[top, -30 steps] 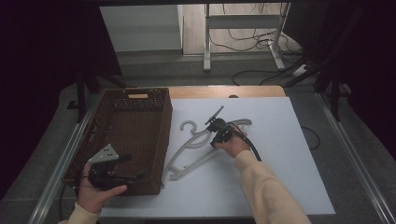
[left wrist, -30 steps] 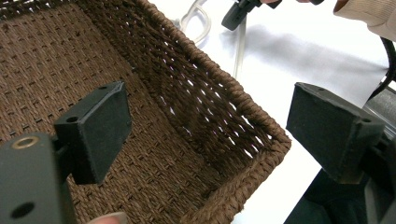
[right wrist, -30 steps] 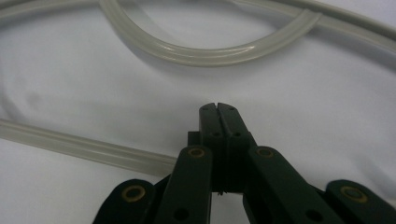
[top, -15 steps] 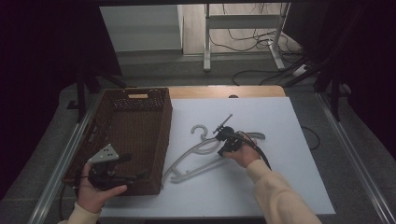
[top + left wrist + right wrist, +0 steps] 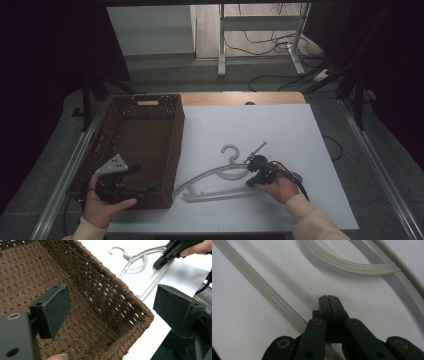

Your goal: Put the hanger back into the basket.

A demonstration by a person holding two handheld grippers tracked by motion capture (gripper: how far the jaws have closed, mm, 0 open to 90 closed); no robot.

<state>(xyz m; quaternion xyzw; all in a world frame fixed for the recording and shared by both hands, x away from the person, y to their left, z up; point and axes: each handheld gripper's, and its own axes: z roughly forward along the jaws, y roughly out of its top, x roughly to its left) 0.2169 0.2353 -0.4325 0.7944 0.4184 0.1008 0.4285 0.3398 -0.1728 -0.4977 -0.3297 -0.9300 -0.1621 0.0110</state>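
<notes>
At the left, the left claw (image 5: 142, 180) stands spread wide, one jaw inside and one outside the near right corner of the brown woven wicker basket (image 5: 170, 150), gripping nothing. Right of the basket, the pale plastic clothes hanger (image 5: 220, 173) lies flat on the white surface (image 5: 300, 130). The right claw (image 5: 250, 182) is clenched empty, its tip between the hanger's bars.

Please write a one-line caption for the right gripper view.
Shut right gripper rests its closed tips on the white table, inside the pale plastic hanger.
</notes>
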